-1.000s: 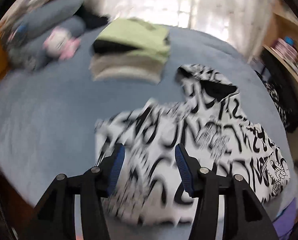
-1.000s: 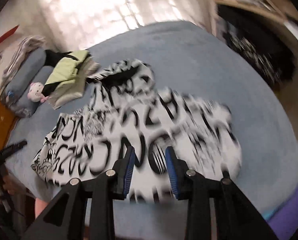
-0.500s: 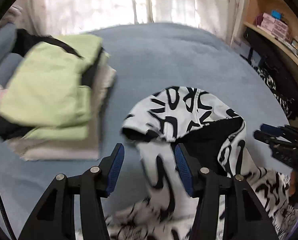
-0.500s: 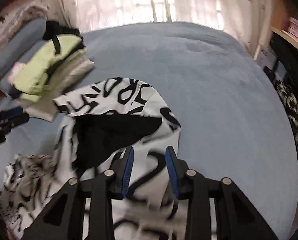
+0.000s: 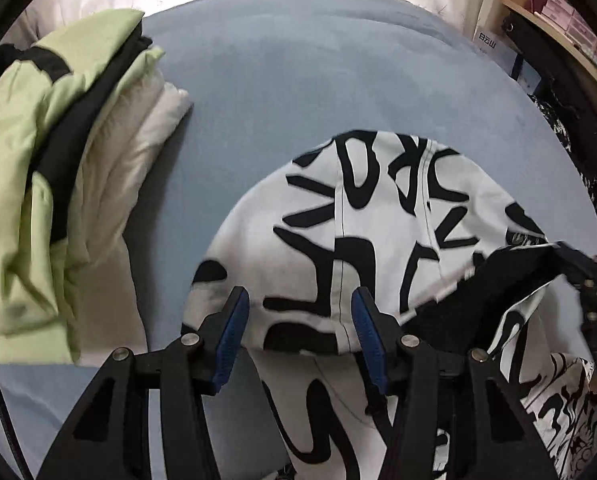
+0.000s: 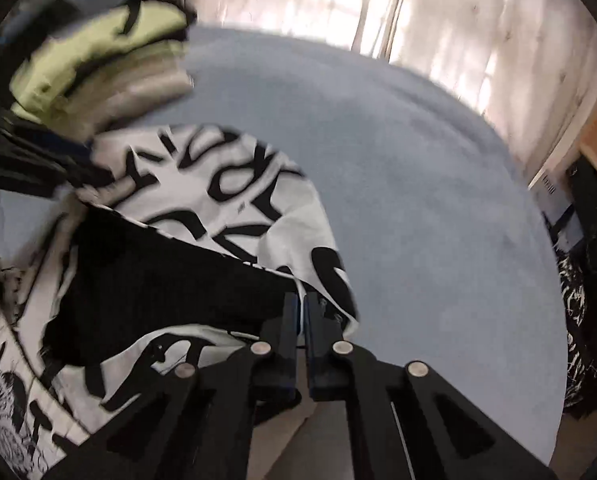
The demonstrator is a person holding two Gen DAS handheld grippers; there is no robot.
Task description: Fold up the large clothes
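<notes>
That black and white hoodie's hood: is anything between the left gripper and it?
Nothing visible. The left gripper hangs open right over the hood, bare cloth between its fingers. The pile of folded clothes lies apart, to the side on the blue bed. The right gripper has just been closing on the hood's edge.

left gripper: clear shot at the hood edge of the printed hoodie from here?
Probably yes. The left gripper is open with the hood edge lying between its fingers, nothing over it; the right gripper pinches the far side, clear of it.
</notes>
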